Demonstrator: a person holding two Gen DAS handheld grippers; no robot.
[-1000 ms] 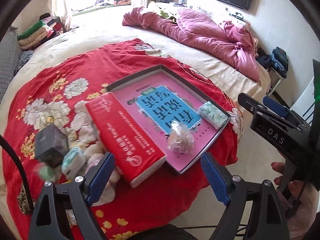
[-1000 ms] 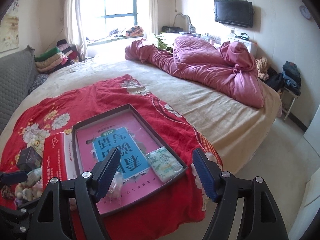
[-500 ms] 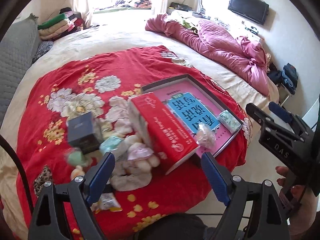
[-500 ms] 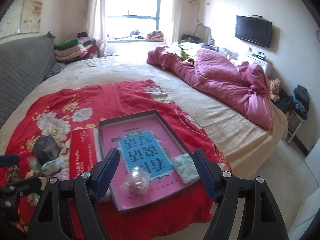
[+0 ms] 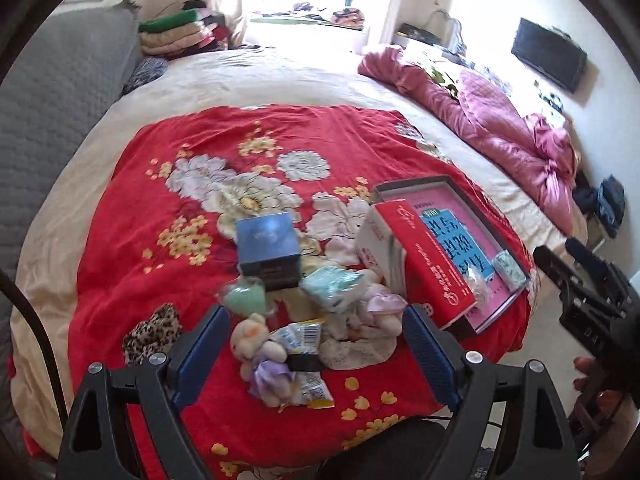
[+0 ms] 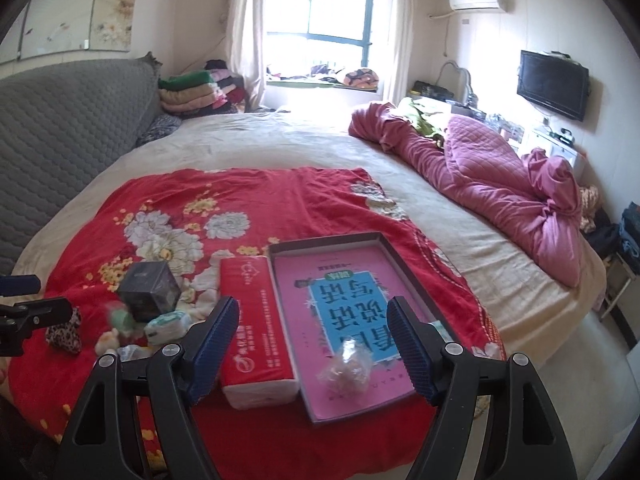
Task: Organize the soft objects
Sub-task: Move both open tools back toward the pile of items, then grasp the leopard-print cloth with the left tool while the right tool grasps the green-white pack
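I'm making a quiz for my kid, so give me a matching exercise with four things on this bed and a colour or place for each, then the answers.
Things:
1. tissue pack
2. cube box
3. crumpled clear bag
4. scrunchie

Descriptions:
A. leopard print
B. lying inside the pink tray
C. red and white
D. dark blue, standing on the floral blanket

Pairs: 1-C, 2-D, 3-B, 4-A
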